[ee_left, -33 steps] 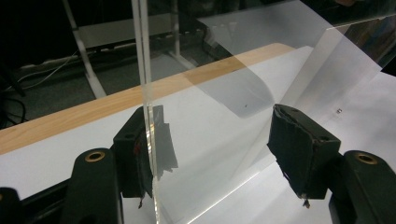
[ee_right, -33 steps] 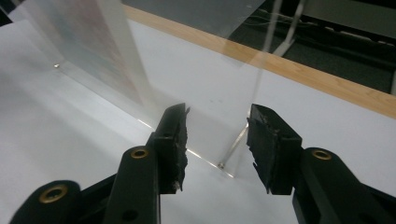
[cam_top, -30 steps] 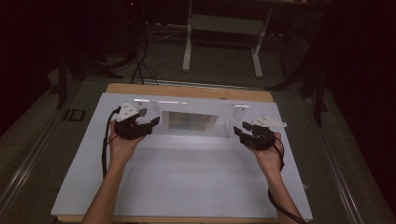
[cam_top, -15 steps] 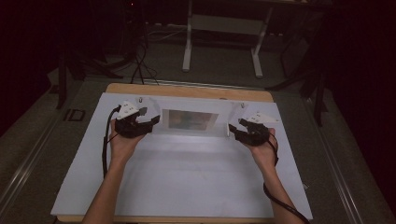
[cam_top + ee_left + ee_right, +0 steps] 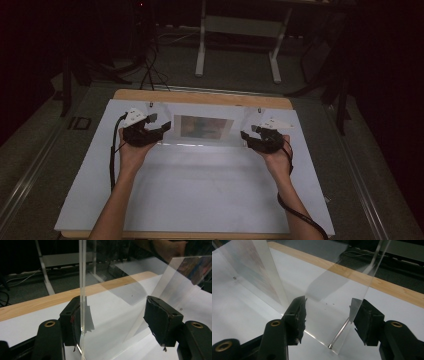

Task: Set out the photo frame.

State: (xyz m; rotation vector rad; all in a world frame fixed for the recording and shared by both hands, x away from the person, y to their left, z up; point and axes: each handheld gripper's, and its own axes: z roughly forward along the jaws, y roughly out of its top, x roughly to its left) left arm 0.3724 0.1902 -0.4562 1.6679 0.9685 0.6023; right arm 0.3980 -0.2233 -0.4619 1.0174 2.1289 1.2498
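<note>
A clear acrylic display stand (image 5: 205,131) stands upright near the far edge of the white surface (image 5: 200,195), with a colourful printed sheet (image 5: 202,127) showing behind its front pane. The stand sits between the two hands, just ahead of the wooden strip that edges the far side of the surface.

The left gripper (image 5: 159,131) is at the stand's left end, held by the left hand (image 5: 131,150). In the left gripper view its fingers (image 5: 72,325) are spread wide around the side panel of the stand (image 5: 82,290): the left finger lies close against the panel's edge, while the right finger stands well apart from it, so nothing is pinched.

The right gripper (image 5: 247,137) is at the stand's right end, held by the right hand (image 5: 277,157). Its fingers (image 5: 298,317) have just been opening and are now wide. In the right gripper view the clear side panel (image 5: 342,302) stands between them, with a small metal screw (image 5: 338,336) at its lower corner; the panel's edge is near the right finger, and whether it touches cannot be told. The left finger is clear of the panel.

A dark cable (image 5: 114,150) trails from the left gripper along the forearm. Beyond the surface, a pale metal frame (image 5: 237,45) stands on the dark floor.
</note>
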